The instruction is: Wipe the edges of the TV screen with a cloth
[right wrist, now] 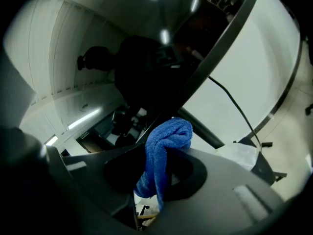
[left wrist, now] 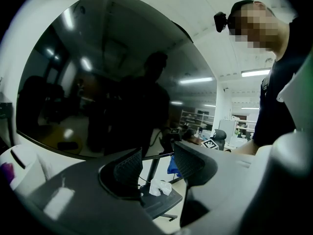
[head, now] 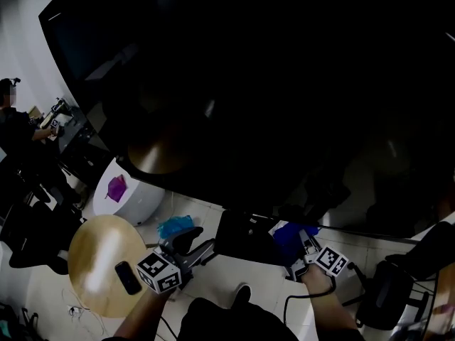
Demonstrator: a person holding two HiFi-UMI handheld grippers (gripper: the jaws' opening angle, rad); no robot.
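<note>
The big dark TV screen (head: 270, 84) fills most of the head view, and its lower edge (head: 213, 203) runs just above both grippers. My right gripper (head: 297, 246) is shut on a folded blue cloth (head: 286, 234) close under that edge. In the right gripper view the blue cloth (right wrist: 164, 148) stands up between the jaws of the right gripper (right wrist: 159, 169), just below the TV's bottom frame (right wrist: 215, 58). My left gripper (head: 199, 246) is lower left of the screen. In its own view the left gripper (left wrist: 159, 161) is open with nothing between its fingers (left wrist: 128, 170), facing the screen (left wrist: 107, 82).
A black TV stand base (head: 245, 236) sits between the grippers, with crumpled white paper (left wrist: 159, 186) on it. A round wooden table (head: 96, 261) with a dark object (head: 128, 277), a white bin (head: 131, 194) and a teal cloth (head: 175, 226) lie left. An office chair (head: 387, 290) stands right.
</note>
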